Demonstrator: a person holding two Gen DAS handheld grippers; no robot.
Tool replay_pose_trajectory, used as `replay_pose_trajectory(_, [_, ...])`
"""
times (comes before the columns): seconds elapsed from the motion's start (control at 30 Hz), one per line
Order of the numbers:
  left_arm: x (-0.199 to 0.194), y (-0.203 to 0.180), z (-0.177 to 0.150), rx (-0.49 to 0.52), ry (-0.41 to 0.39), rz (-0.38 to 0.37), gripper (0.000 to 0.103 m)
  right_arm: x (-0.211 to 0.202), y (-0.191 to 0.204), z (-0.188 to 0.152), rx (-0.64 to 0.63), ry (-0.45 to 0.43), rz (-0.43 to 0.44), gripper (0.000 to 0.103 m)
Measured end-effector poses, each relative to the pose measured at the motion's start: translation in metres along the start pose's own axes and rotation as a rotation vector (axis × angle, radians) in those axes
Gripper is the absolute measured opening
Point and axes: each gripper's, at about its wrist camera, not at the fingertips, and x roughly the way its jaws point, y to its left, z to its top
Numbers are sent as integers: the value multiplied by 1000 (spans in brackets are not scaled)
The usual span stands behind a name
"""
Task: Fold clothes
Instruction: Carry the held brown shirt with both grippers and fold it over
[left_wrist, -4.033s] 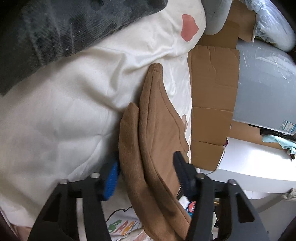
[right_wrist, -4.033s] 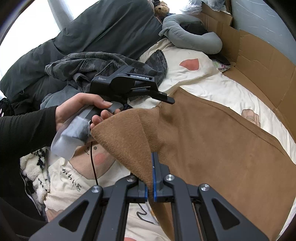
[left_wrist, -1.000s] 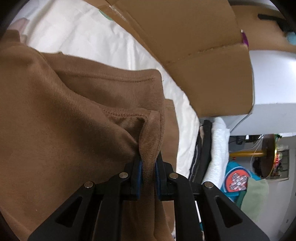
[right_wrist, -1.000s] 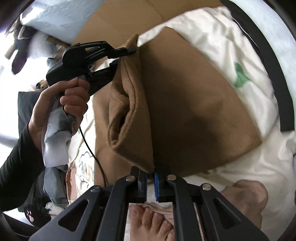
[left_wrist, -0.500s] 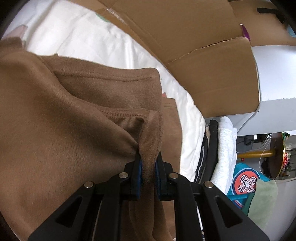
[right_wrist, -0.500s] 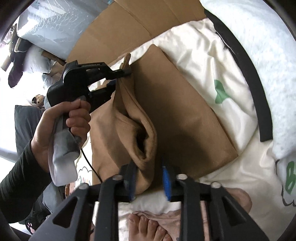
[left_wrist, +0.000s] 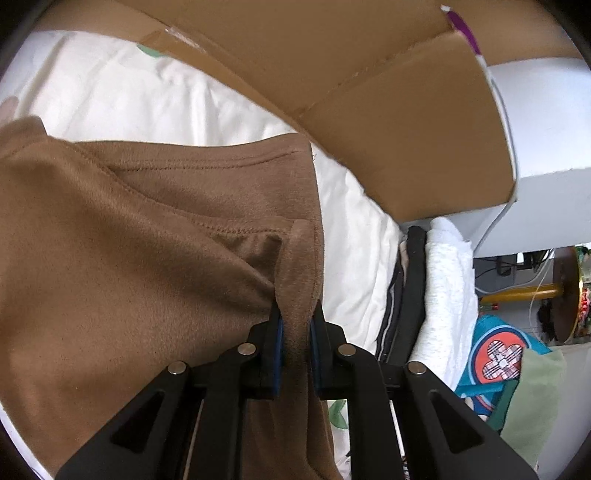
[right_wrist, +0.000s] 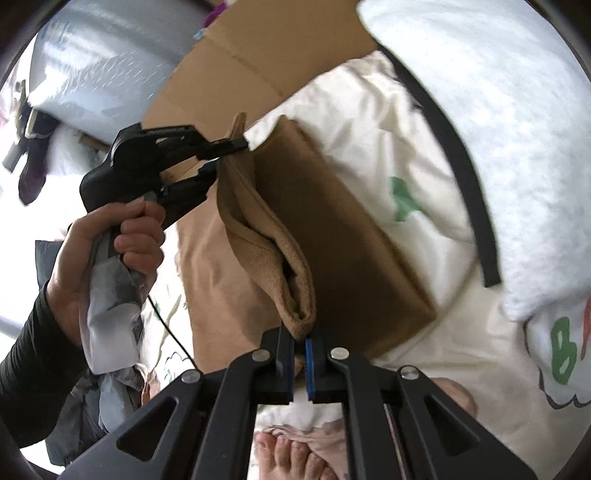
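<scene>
Brown garment (right_wrist: 343, 236) edge pinched by left gripper (left_wrist: 295, 325) and right gripper (right_wrist: 300, 341); cardboard (left_wrist: 388, 110) close beyond.

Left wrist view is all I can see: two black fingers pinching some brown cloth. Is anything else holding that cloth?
Observer: Yes. The right gripper is shut on another corner of the brown garment, just above the person's bare toes.
Operator: And who is holding the gripper I'm looking through?
Observer: A hand in a black sleeve grips the handle of the left gripper. It holds its corner up, so the edge between the two grippers stands lifted as a doubled fold over a flat layer on the white bedding.
</scene>
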Motion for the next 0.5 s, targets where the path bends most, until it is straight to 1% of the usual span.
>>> replay_pose_trajectory(0.07, [6, -3, -2, 9, 8, 7, 11, 0, -9, 0, 22, -2, -18, 4])
replay_pose_trajectory(0.27, [22, -11, -7, 35, 26, 56, 11, 4, -27, 5, 84, 7, -18, 4])
replay_pose_trajectory(0.4, [25, -16, -9, 55, 25, 68, 11, 4, -33, 4, 98, 11, -22, 4])
replay_pose_trajectory(0.5, [27, -17, -10, 55, 27, 69, 11, 5, -34, 10, 89, 17, -18, 4])
